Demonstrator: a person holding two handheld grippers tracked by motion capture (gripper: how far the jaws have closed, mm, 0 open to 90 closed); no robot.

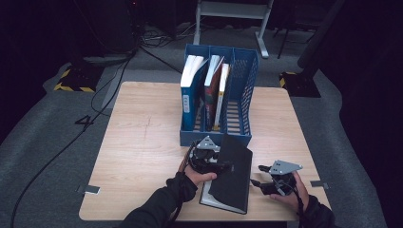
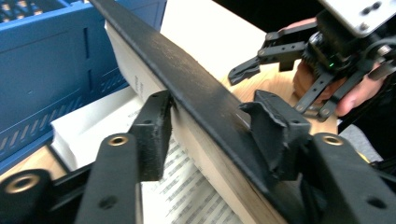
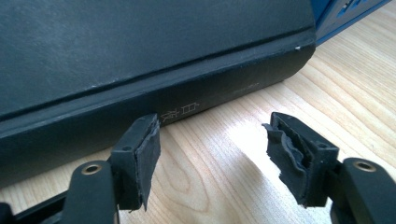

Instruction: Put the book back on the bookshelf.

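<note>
A thick black book (image 1: 235,175) lies near the front edge of the table (image 1: 142,142), its cover lifted on the left side. My left gripper (image 1: 223,167) reaches in from the left and is shut on the book: in the left gripper view one pad (image 2: 156,130) sits against the page block under the cover (image 2: 201,93), the other pad (image 2: 275,130) on top of the cover. Printed pages (image 2: 196,200) show below. My right gripper (image 1: 257,175) rests to the right of the book, open. In the right gripper view its jaws (image 3: 212,158) face the spine (image 3: 140,93) with bare wood between them.
A blue file rack (image 1: 214,137) stands just behind the book, holding a blue book (image 1: 190,90) and two thinner ones (image 1: 216,90); its right compartment has no books. The rack wall (image 2: 56,70) is close to my left gripper. Dark floor and cables surround the table.
</note>
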